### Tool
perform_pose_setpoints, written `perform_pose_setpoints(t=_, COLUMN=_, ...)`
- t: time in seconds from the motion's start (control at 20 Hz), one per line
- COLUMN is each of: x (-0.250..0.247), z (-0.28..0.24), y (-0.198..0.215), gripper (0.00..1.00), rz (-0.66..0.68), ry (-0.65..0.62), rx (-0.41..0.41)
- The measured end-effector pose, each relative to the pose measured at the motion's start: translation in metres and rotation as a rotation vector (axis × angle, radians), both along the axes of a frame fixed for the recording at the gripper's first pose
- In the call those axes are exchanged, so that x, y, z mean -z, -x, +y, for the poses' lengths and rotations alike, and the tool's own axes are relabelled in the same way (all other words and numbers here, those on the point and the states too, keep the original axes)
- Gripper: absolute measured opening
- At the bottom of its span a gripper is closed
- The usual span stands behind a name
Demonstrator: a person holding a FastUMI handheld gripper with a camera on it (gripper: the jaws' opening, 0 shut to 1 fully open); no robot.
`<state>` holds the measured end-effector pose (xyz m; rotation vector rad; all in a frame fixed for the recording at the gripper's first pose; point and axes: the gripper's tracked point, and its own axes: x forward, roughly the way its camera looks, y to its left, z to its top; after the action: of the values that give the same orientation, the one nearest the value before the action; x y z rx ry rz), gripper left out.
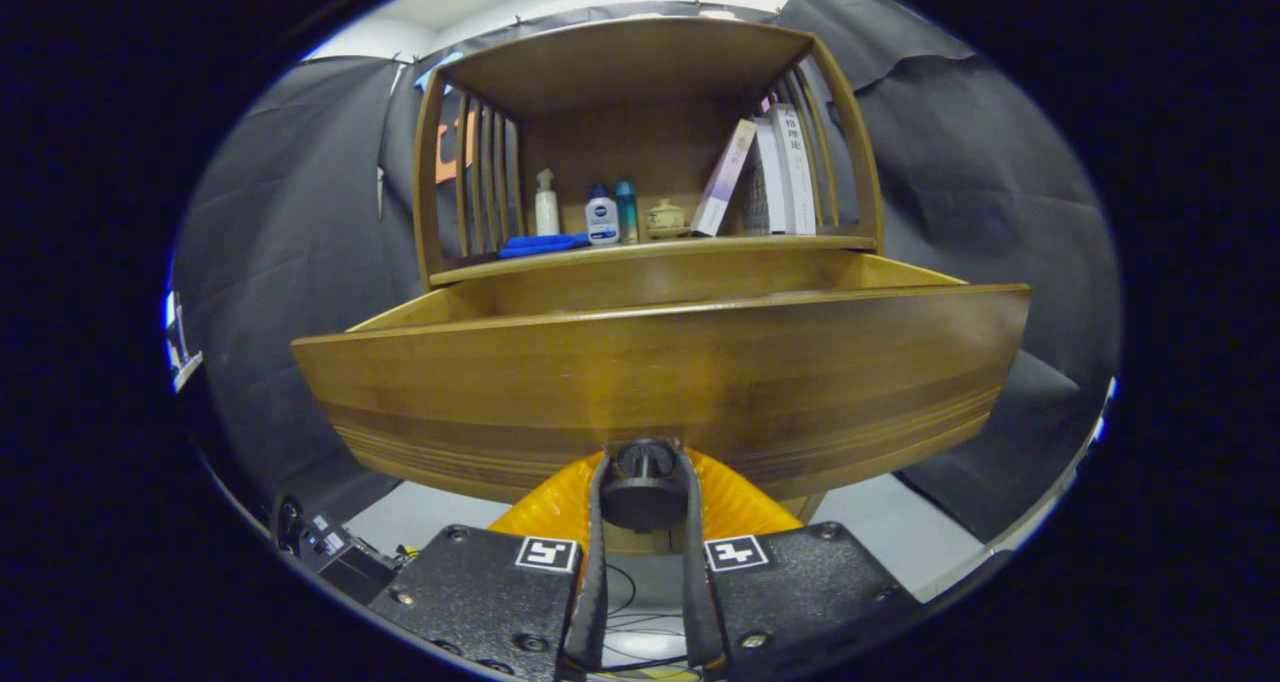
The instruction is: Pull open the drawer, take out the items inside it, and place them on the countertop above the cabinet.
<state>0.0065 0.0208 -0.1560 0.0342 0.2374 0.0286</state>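
Clamping the drawer's knob (643, 484), the jaws face its front, which hides the contents

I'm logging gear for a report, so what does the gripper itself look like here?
The gripper has two long, narrow fingers rising from two black, rough-textured blocks with screw heads. Each block carries a small square black-and-white marker near its inner top corner. Thin cables show below, between the fingers.
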Motion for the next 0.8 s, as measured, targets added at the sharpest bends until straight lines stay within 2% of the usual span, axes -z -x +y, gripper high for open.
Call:
perform_pose_setpoints(t=0.2, x=0.004, z=0.002, y=0.012, gripper=0.33, rz=0.022, ry=-0.02, rx=-0.003)
perform_pose_setpoints(t=0.5, x=0.007, z=-0.001, y=0.02, gripper=0.35, rz=0.064, ry=0.016, rx=-0.008)
perform_pose_setpoints(t=0.7, x=-0.019, z=-0.025, y=0.053, gripper=0.89, rz=0.064, ry=0.026, rx=0.001)
perform_pose_setpoints(t=0.75, x=-0.031, z=-0.033, y=0.063, gripper=1.0, rz=0.05, ry=0.034, rx=0.013)
perform_pose_setpoints(t=0.8, x=-0.043, z=-0.041, y=0.065, gripper=1.0, rz=0.044, ry=0.031, rx=0.027)
